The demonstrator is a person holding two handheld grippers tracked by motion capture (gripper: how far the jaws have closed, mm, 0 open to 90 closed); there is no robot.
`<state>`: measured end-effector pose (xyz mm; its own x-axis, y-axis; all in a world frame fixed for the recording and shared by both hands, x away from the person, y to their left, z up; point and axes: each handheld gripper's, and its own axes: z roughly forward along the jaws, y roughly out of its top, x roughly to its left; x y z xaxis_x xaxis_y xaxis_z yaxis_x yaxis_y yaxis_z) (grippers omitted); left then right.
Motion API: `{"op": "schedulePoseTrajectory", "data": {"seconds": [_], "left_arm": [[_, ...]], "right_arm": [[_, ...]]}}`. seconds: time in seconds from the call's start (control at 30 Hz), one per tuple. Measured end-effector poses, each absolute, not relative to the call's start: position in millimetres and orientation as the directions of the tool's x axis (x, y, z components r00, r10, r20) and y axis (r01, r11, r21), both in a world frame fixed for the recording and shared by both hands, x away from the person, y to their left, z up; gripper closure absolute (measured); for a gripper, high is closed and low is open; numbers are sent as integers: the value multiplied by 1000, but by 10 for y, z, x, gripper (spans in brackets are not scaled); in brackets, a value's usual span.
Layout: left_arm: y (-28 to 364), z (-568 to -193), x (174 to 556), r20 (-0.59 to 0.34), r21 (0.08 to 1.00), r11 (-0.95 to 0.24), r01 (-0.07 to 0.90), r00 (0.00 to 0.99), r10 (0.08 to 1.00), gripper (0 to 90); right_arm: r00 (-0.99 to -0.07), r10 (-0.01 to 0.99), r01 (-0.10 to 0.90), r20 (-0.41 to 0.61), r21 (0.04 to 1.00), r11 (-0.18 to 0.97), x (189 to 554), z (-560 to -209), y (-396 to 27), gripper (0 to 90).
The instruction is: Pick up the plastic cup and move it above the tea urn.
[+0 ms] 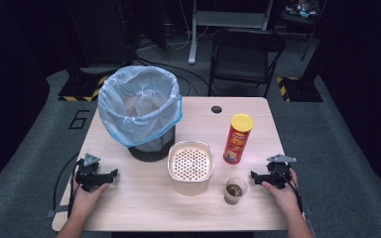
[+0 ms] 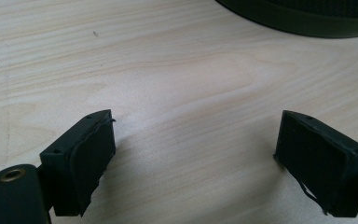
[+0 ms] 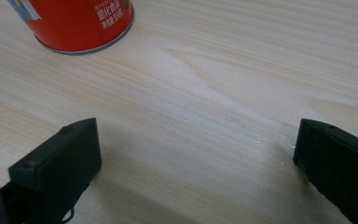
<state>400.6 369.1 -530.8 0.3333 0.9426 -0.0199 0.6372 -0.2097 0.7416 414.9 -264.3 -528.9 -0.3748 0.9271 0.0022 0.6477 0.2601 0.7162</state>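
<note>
Black jaws stand wide and empty on the right gripper [image 1: 258, 177] near the desk's [image 1: 144, 208] right edge; the left gripper [image 1: 108, 176], by the left edge, gapes likewise. Nearest, toward the front edge, stands a small cup [image 1: 235, 190]. Nothing is grasped yet; next, probably, reach the cup squarely.

L gripper [image 1: 110, 174] & R gripper [image 1: 254, 177] low, jaws wide apart, nothing between.
</note>
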Motion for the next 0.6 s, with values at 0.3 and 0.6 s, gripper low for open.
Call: {"op": "schedulePoseTrajectory", "data": {"seconds": [0.3, 0.6], "left_arm": [[3685, -5310, 3998, -19, 742, -210, 636, 333, 943, 120], [3679, -5317, 3987, -19, 750, -211, 627, 339, 941, 120]], "right_arm": [[-387, 922, 620, 9, 743, 253, 4095, -5277, -2631, 147], [-388, 922, 617, 9, 745, 253, 4089, -5274, -2640, 173]]}}
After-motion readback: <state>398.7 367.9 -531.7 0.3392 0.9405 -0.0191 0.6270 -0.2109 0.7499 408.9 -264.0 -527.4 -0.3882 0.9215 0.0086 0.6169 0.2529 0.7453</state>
